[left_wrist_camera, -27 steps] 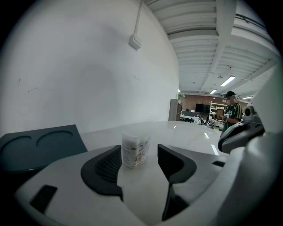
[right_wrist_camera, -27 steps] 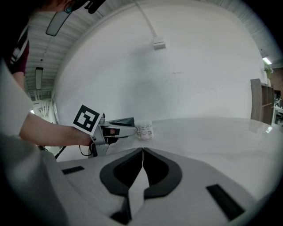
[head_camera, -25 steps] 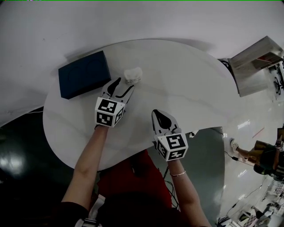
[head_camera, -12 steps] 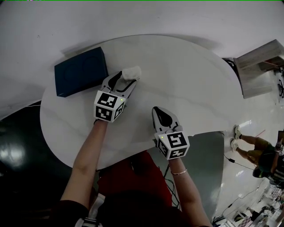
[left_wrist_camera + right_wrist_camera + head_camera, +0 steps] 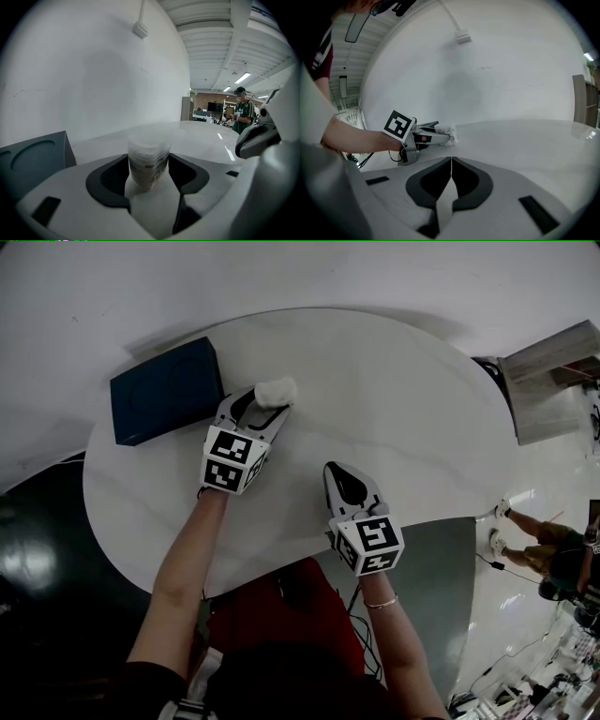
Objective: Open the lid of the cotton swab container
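Clear plastic cotton swab container straddled by left gripper, jaws opening wide, unclamped, for bracing base; right gripper held closed, empty, nearer, likely reserved for lid.

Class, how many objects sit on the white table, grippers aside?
2: the cotton swab container between the left gripper's opening jaws, and a dark blue box to its left. None seems hidden.

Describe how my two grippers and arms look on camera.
Both are white shells with black-lined claws, the left claw and right claw, each backed by a cube of black-and-white square markers. The left's jaws are opening, the swab container between them. Arms bare below dark sleeves; a thin bracelet on the right wrist.
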The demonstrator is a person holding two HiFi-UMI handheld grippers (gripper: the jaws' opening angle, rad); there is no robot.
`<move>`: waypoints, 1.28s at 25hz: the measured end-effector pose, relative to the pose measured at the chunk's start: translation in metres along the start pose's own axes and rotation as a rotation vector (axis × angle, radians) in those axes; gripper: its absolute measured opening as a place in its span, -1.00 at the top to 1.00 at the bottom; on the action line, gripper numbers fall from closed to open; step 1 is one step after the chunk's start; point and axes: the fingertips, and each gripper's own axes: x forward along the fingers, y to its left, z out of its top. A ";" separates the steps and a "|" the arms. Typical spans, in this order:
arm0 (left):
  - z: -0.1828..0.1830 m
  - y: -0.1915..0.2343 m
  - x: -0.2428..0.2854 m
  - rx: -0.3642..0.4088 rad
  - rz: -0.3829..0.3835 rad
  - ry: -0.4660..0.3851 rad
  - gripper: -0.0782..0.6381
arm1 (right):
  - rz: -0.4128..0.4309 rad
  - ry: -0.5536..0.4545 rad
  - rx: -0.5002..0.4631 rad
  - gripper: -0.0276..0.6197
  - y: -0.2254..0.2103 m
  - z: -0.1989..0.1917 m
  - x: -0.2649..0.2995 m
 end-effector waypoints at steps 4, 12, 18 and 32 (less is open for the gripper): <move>-0.001 0.000 -0.001 0.005 0.002 -0.001 0.07 | 0.001 0.004 0.000 0.86 0.000 -0.002 0.001; -0.002 -0.007 -0.005 0.001 -0.016 0.001 0.08 | -0.009 0.006 -0.008 0.86 0.001 -0.001 -0.003; 0.001 -0.016 -0.017 -0.011 -0.037 -0.010 0.08 | -0.012 -0.012 -0.015 0.86 0.004 0.005 -0.009; 0.024 -0.045 -0.093 0.006 -0.119 -0.085 0.08 | 0.080 -0.112 -0.127 0.86 0.057 0.063 -0.030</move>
